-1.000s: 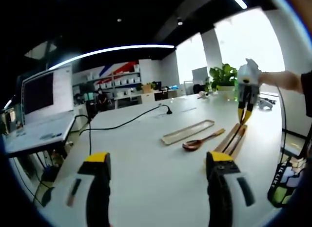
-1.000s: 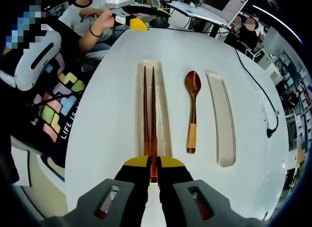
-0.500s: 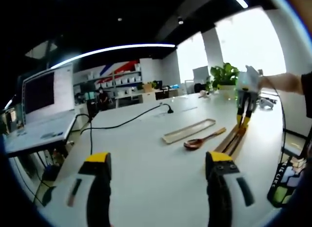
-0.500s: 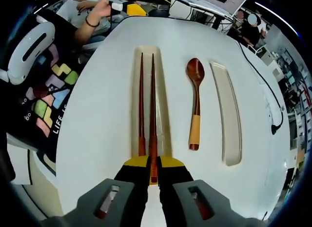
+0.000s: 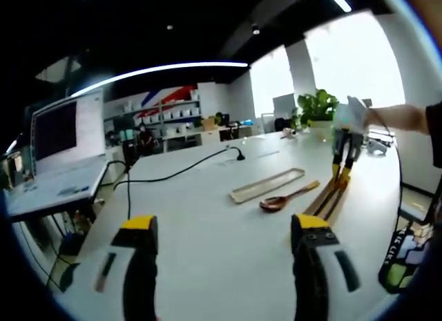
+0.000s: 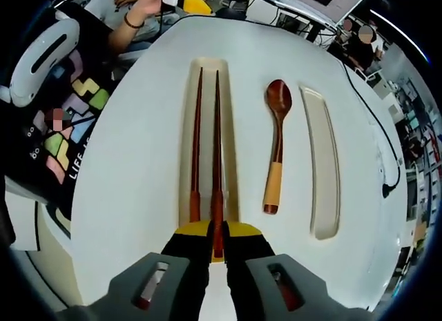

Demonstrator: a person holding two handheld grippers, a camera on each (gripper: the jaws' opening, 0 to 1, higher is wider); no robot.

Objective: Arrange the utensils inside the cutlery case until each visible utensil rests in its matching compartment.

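Observation:
My right gripper (image 6: 217, 244) is shut on the near end of a dark wooden chopstick (image 6: 217, 141) that lies along a long pale tray (image 6: 228, 86). A second chopstick (image 6: 195, 145) lies beside it in the same tray. A wooden spoon (image 6: 275, 145) rests on the white table between that tray and an empty narrow tray (image 6: 321, 162). In the left gripper view, the left gripper (image 5: 224, 228) is open and low over the near table, far from the trays; the right gripper (image 5: 343, 170) comes down over the chopstick tray (image 5: 330, 197) beyond the spoon (image 5: 286, 197) and empty tray (image 5: 266, 185).
A black cable (image 5: 173, 174) runs across the white table (image 5: 207, 238) to a small stand. A monitor (image 5: 62, 131) sits on a desk at left, a plant (image 5: 314, 107) at the far end. A person's hand and sleeve (image 6: 135, 21) show beyond the table's far edge.
The right gripper has lowered slightly toward the tray with the chopstick still held. The second chopstick has angled a little away at its near end. The left gripper stays still.

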